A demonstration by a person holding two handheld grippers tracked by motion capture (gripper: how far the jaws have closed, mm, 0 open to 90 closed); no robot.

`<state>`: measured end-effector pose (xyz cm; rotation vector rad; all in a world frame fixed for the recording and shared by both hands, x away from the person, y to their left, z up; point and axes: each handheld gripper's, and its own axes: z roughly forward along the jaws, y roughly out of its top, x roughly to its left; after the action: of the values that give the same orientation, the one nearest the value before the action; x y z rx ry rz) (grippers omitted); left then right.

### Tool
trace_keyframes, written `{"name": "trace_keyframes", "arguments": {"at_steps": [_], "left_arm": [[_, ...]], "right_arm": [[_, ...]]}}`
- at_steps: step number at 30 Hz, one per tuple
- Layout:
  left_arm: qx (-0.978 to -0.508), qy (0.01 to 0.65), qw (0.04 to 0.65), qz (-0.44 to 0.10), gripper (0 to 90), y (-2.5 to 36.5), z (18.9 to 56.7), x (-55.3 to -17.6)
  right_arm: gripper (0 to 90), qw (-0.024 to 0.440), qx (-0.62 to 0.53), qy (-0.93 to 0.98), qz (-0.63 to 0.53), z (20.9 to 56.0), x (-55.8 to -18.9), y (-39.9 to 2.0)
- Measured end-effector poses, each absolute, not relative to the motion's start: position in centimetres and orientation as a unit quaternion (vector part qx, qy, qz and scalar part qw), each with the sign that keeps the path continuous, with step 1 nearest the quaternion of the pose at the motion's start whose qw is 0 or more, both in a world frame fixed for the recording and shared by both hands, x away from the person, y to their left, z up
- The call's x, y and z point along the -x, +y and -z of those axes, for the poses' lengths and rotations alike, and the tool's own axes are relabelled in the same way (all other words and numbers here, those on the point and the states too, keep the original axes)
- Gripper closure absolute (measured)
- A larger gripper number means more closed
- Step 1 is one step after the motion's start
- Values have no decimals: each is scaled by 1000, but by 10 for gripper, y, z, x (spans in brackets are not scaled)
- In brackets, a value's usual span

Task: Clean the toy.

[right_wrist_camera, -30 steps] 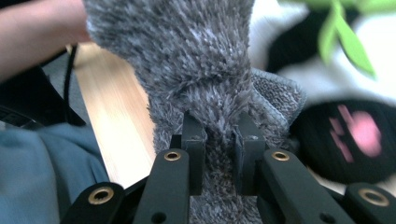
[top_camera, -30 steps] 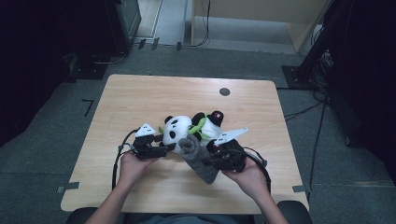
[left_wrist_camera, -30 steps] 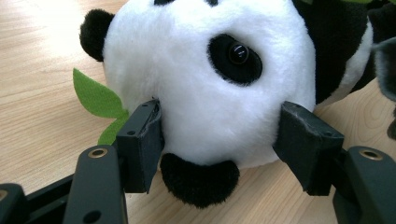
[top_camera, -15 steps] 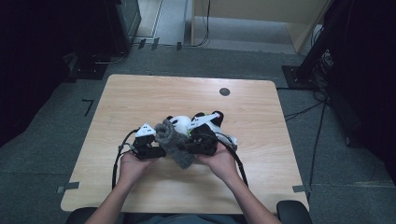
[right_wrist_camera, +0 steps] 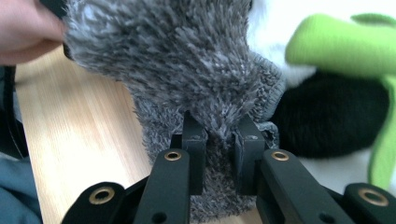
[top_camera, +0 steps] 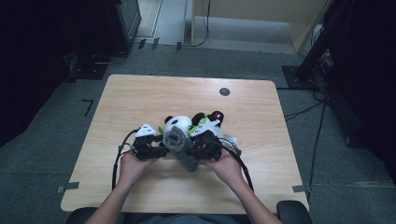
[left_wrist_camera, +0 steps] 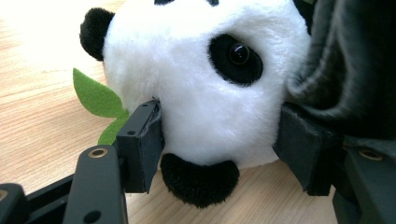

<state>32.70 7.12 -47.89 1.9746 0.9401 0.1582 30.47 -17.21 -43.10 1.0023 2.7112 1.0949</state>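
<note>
A panda plush (top_camera: 176, 123) lies mid-table with a green leaf (left_wrist_camera: 95, 95) beside its white head (left_wrist_camera: 205, 84). My left gripper (top_camera: 162, 149) reaches it from the left; in the left gripper view its jaws (left_wrist_camera: 217, 149) press on both sides of the head, and grey fabric (left_wrist_camera: 355, 60) touches the right jaw. A grey fuzzy sock (top_camera: 180, 147) lies against the head's near side. My right gripper (top_camera: 193, 148) is shut on a fold of this sock (right_wrist_camera: 187, 60), as the right gripper view (right_wrist_camera: 219, 140) shows. The sock hides part of the head.
The wooden table (top_camera: 140, 98) has a small black disc (top_camera: 224, 91) near its far edge. The panda's black limb (right_wrist_camera: 327, 116) and a green plush piece (right_wrist_camera: 341, 46) lie right of the sock. Cables trail from both grippers towards the near edge.
My right gripper has carried the grey sock leftward, from right of the panda to against its head beside the left gripper. The left gripper has barely moved.
</note>
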Motion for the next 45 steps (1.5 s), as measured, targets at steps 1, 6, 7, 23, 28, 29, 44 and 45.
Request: {"name": "trace_keyframes", "arguments": {"at_steps": [1, 6, 7, 23, 28, 29, 44, 45], "left_arm": [[-801, 382, 457, -64, 353, 71, 479, -327], [-801, 381, 457, -64, 352, 71, 479, -327], [-801, 381, 457, -64, 352, 71, 479, -327], [-801, 382, 457, -64, 352, 71, 479, -327], [-801, 382, 455, -68, 354, 70, 478, -327], [-801, 382, 455, -69, 354, 70, 478, -327], [-802, 382, 455, -69, 354, 70, 478, -327], [-802, 382, 455, -69, 354, 70, 478, -327]], "right_arm": [[798, 25, -325, 878, -351, 431, -303, -173], [798, 26, -327, 881, -340, 432, -296, -182], [798, 26, -329, 881, -339, 432, -294, -185], [795, 33, -351, 879, -322, 431, -272, -232], [794, 37, -358, 871, -334, 426, -267, -248], [795, 38, -359, 869, -337, 424, -266, -250], [794, 71, -370, 837, -397, 388, -263, -274], [794, 72, -375, 834, -399, 386, -265, -276]]}}
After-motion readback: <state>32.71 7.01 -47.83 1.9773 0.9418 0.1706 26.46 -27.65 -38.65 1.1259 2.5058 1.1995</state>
